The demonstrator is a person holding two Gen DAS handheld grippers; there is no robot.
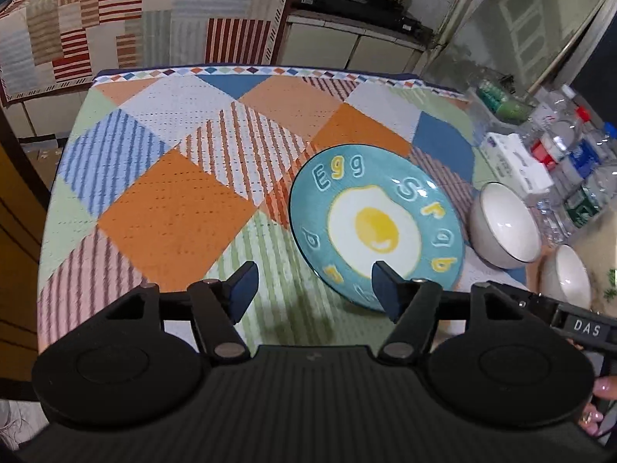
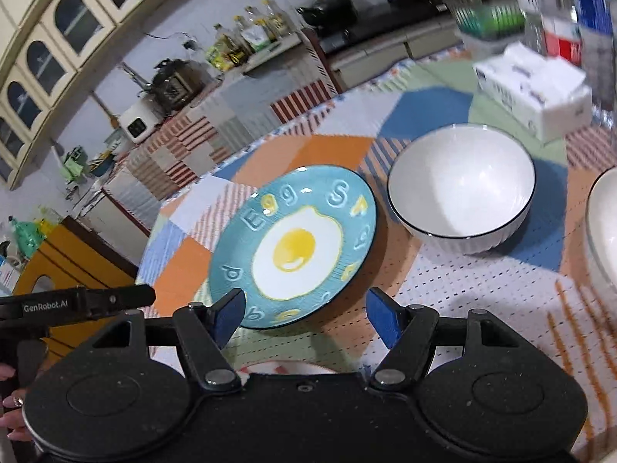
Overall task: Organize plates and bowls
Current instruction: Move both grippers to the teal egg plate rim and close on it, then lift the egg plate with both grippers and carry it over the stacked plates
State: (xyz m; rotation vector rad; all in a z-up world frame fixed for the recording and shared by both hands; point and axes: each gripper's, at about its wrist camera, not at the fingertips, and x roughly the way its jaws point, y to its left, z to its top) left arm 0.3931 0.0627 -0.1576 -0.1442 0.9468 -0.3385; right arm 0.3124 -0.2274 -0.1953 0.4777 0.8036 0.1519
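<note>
Both tongs hang released and empty over the patchwork tablecloth (image 1: 162, 208) — my left gripper (image 1: 314, 289) has its right pad over the near rim of the egg plate (image 1: 376, 227), and my right gripper (image 2: 304, 316) straddles that same near rim from the other side, jaws spread wide. The plate lies flat on the cloth, with a ribbed white bowl (image 2: 461, 189) just beside it on the right and a second white bowl (image 1: 567, 276) nearer me, only partly in view. My worry is the plate: it sits flush, so a pad could skid across the glaze or push it into the bowl rather than get under the rim. Two tongs converging on one rim could also knock together. A tissue box (image 2: 536, 88) and plastic bottles (image 1: 570, 154) crowd the far right — a careless swing there would topple them.
</note>
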